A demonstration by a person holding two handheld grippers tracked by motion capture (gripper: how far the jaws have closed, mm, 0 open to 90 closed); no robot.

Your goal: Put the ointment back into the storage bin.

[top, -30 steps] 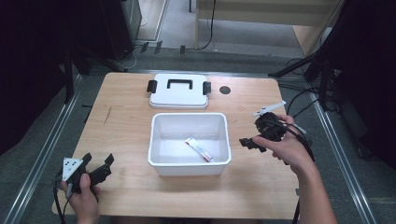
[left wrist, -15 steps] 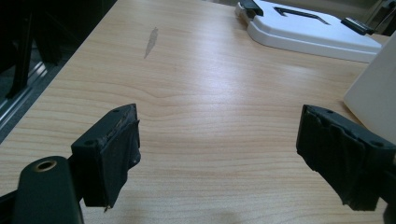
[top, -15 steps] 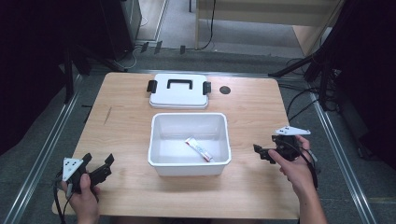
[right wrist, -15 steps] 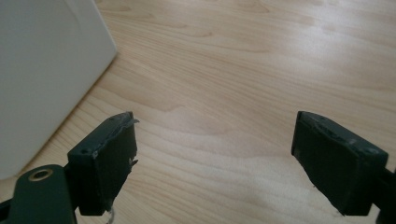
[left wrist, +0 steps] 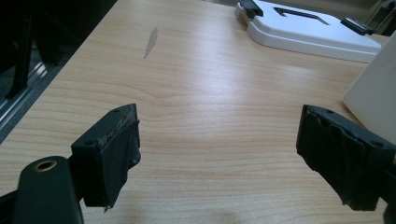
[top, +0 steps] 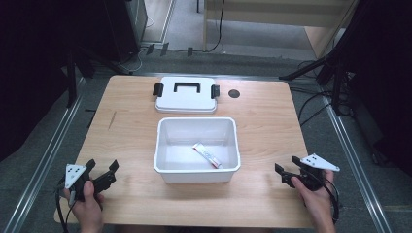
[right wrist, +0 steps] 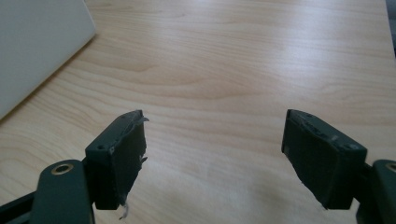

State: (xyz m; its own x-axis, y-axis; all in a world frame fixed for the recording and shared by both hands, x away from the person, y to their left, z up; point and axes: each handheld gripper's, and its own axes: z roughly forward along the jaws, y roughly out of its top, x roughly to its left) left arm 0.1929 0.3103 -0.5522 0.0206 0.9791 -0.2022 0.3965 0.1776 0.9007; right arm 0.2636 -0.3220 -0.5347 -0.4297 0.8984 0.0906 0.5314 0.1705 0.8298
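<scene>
- Right gripper: held low over the near right part of the table, well right of the bin; jaws spread with bare wood between them, grasping nothing. The jaws have just been closing a little, with no object between them. In the right gripper view the pads frame plain tabletop, with the bin wall at upper left.
- Left gripper: held at the near left corner of the table; jaws released and wide apart, nothing between them. In the left gripper view the pads stand over bare wood.
- Bin: white, rectangular, open-topped; stands at the table's middle, between the two grippers and apart from both.
- Tube: small, white with red marking; lies slanted on the bin floor, toward its near right side.
- Lid: white, with a black handle and black side clips; lies flat just beyond the bin, apart from it.
- Table: light wood grain; a dark round hole beside the lid, a faint grey smear on the left part.
- Surroundings: metal rails along both table sides, grey floor with cables, dark stands at left and right, a pale wooden cabinet at the far side.
- Obstruction: nothing lies between either gripper and the bin.
</scene>
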